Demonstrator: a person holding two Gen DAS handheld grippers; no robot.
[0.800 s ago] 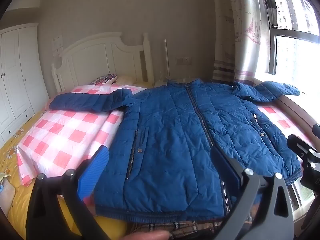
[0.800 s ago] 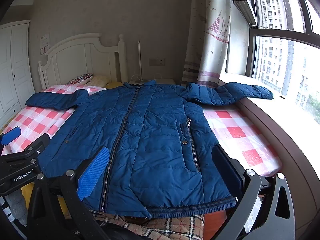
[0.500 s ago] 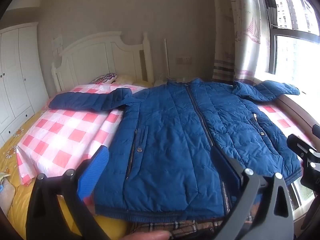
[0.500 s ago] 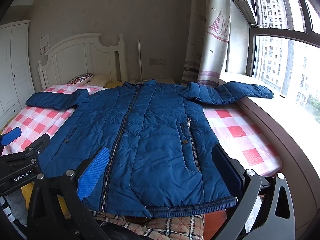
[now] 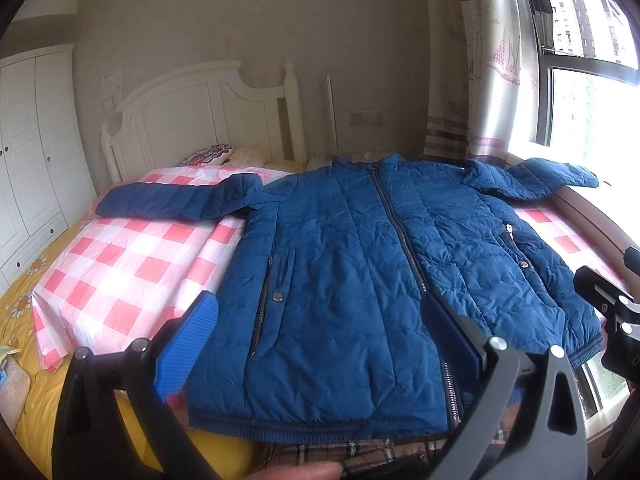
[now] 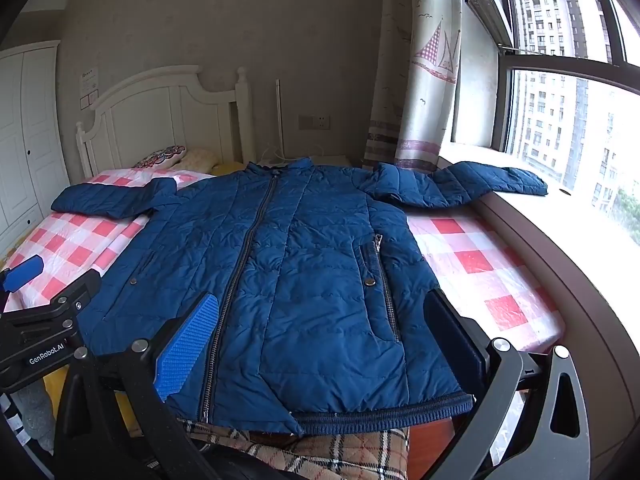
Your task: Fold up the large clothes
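At the foot of the bed we hold both tools spread wide, gripping nothing: left gripper [image 5: 320, 344] and right gripper [image 6: 320, 340], ribbed blue pads [image 6: 186, 346] on black frames, hovering over the hem. Under the hem, a tan plaid cloth [image 6: 344, 454]. The jacket [image 5: 360, 288] lies flat, front up, zipped, quilted navy, puffy, knit hem band, sleeves spread out to both sides. It sits on a glossy pink-checked sheet [image 5: 120, 264] over yellow bedding. Beyond: white headboard [image 5: 200, 120], wardrobe [image 5: 32, 152], sailboat curtain [image 6: 424, 80], window [image 6: 568, 120].
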